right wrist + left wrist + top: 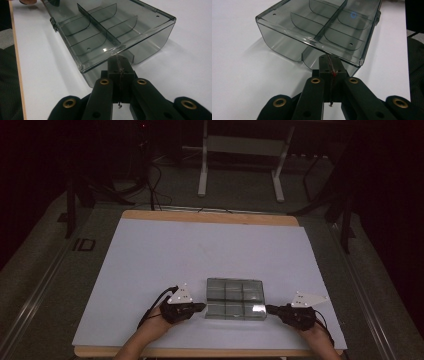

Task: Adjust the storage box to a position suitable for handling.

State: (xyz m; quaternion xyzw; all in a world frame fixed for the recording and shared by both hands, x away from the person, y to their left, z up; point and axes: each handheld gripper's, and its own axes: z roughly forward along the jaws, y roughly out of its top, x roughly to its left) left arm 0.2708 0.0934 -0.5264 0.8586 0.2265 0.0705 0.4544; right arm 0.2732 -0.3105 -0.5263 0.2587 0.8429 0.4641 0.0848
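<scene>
The room is dark, and a white table (165, 265) with a wooden edge stands on a grey floor; behind it, at about 12 o'clock, I see the legs of a white frame (240, 165). From the left, at about 7 o'clock of the table, a hand holds the left gripper (202, 307). Its jaws are pressed fully together with nothing between them, and their tips meet the left end wall of the box. In the middle, near the front edge at about 6 o'clock, stands the clear smoky organizer box (235, 298), with dividers that make six compartments. At about 5 o'clock the other hand holds the right gripper (269, 309). Its jaws are also pressed together, empty, and they touch the right end wall of the box.
</scene>
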